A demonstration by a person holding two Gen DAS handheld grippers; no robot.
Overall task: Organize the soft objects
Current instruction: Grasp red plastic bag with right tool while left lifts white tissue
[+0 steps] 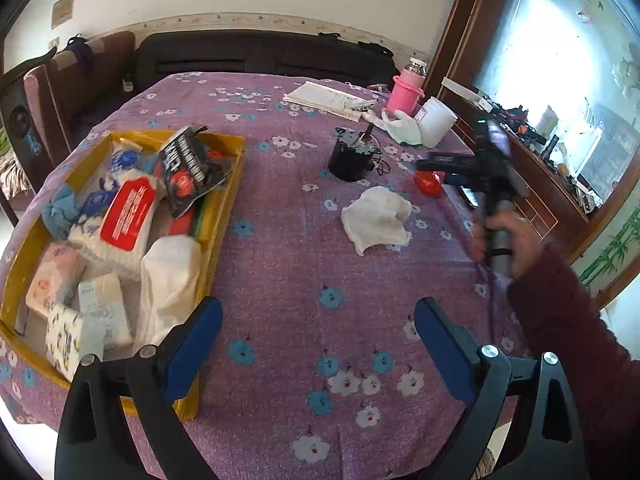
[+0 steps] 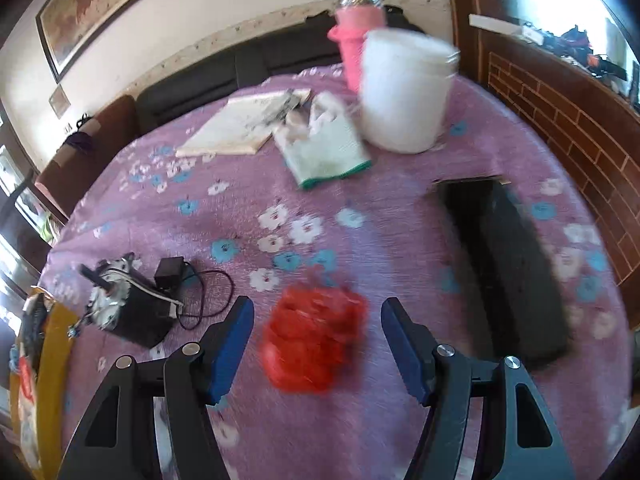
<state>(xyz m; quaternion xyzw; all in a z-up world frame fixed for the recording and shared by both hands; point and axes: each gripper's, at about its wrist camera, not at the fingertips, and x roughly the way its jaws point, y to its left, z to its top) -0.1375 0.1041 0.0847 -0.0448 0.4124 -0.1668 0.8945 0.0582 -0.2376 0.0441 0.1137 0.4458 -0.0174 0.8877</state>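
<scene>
A yellow box point(image 1: 224, 216) at the left holds several soft packs: tissue packets, a red-labelled wipes pack point(image 1: 128, 220), a black bag and a white cloth. My left gripper point(image 1: 318, 344) is open and empty over the purple flowered tablecloth beside the box. A white cloth point(image 1: 378, 218) lies loose mid-table. A red crumpled soft object point(image 2: 314, 340) lies on the cloth; it also shows in the left wrist view point(image 1: 428, 182). My right gripper point(image 2: 318, 344) is open, its fingers on either side of the red object, just above it. A white-green glove point(image 2: 326, 148) lies further back.
A black motor with wires point(image 2: 128, 308) lies left of the red object. A black flat device point(image 2: 508, 264) lies to its right. A white jar point(image 2: 404, 92), a pink bottle point(image 2: 352, 40) and a notebook point(image 2: 244, 124) stand at the back. A wooden cabinet point(image 2: 560, 120) borders the right.
</scene>
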